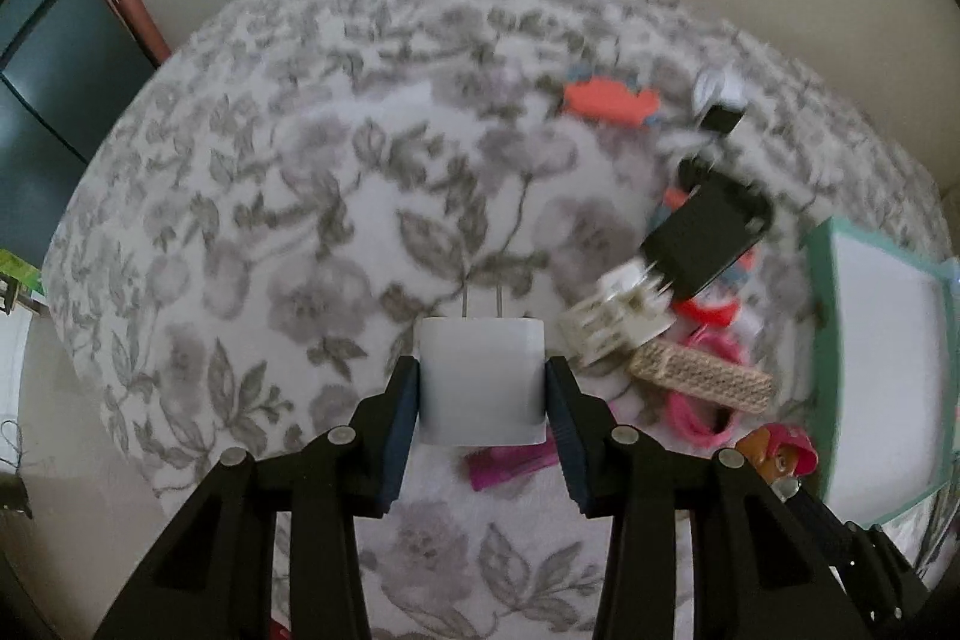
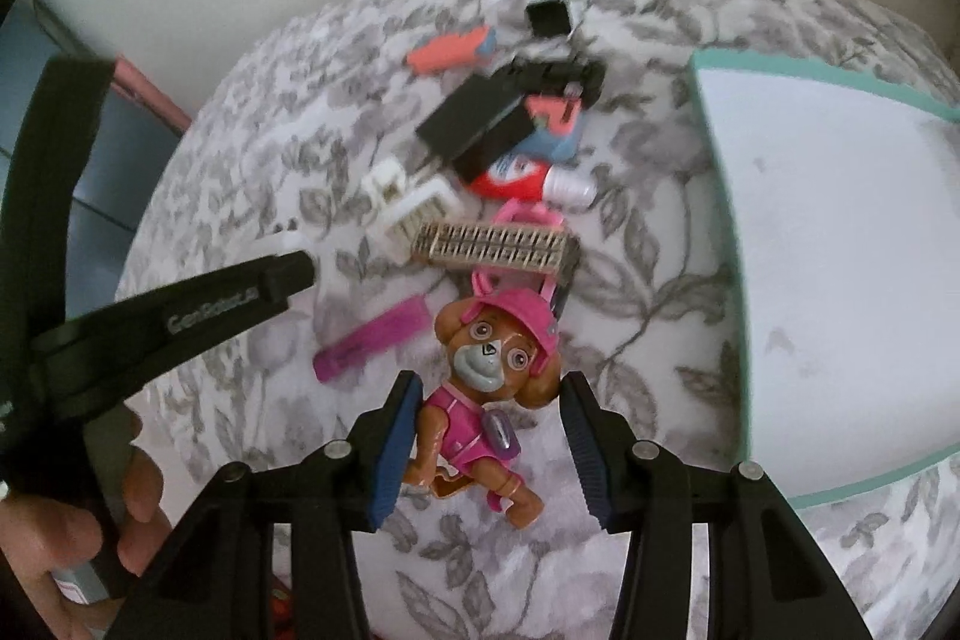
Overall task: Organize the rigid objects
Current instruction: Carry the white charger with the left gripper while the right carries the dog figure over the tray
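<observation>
My left gripper (image 1: 480, 388) is shut on a white wall charger (image 1: 480, 376), prongs pointing away, held above the floral cloth (image 1: 270, 220). My right gripper (image 2: 489, 400) is shut on a brown toy dog (image 2: 480, 370) in a pink cap and suit, its body slanting between the blue pads. That toy dog (image 1: 780, 451) also shows at the lower right of the left wrist view. In the right wrist view, one of the left gripper's fingers (image 2: 282, 274) reaches in from the left, a person's hand (image 2: 132, 508) behind it.
A white box with a teal rim (image 2: 780, 67) stands open on the right. A pile lies beyond the grippers: a black block (image 2: 474, 124), a white plastic clip (image 2: 408, 205), a beige ribbed block (image 2: 492, 247), a magenta bar (image 2: 372, 337), a red tube (image 2: 516, 178), a coral piece (image 2: 450, 49).
</observation>
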### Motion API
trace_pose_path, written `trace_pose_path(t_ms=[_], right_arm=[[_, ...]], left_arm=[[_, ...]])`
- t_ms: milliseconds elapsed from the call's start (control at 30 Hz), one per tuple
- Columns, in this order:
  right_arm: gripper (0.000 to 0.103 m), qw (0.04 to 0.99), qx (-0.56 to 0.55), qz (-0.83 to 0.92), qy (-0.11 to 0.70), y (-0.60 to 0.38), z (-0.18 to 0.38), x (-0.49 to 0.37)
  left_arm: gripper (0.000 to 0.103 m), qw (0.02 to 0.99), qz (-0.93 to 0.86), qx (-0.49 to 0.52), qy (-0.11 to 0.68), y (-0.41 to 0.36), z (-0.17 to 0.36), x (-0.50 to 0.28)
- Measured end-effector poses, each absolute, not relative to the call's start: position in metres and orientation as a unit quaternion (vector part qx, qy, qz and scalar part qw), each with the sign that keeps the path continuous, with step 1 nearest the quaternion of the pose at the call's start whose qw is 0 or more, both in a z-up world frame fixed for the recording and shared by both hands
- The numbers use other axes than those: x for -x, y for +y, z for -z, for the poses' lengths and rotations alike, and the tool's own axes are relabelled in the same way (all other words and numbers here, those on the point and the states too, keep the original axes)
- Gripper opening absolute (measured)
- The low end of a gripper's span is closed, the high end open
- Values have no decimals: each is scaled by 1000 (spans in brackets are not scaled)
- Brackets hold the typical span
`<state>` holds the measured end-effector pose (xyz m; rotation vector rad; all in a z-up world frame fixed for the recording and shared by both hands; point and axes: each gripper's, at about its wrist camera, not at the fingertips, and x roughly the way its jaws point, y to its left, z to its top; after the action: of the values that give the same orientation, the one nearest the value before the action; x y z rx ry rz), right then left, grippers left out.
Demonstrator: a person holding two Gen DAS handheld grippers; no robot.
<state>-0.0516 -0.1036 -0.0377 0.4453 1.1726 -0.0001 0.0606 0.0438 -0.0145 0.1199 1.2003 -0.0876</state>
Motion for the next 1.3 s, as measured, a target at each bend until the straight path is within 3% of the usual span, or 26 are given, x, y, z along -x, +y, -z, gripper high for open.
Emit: trace_pose_path(t_ms=[400,1300], right_arm=[[51,837,-247,98,478,-167,0,59],[51,788,-284,347,421,-322,1,90]], left_arm=[[44,838,114,-57,531,-32,-32,-51],[44,800,235,-116,540,-196,13,-42]])
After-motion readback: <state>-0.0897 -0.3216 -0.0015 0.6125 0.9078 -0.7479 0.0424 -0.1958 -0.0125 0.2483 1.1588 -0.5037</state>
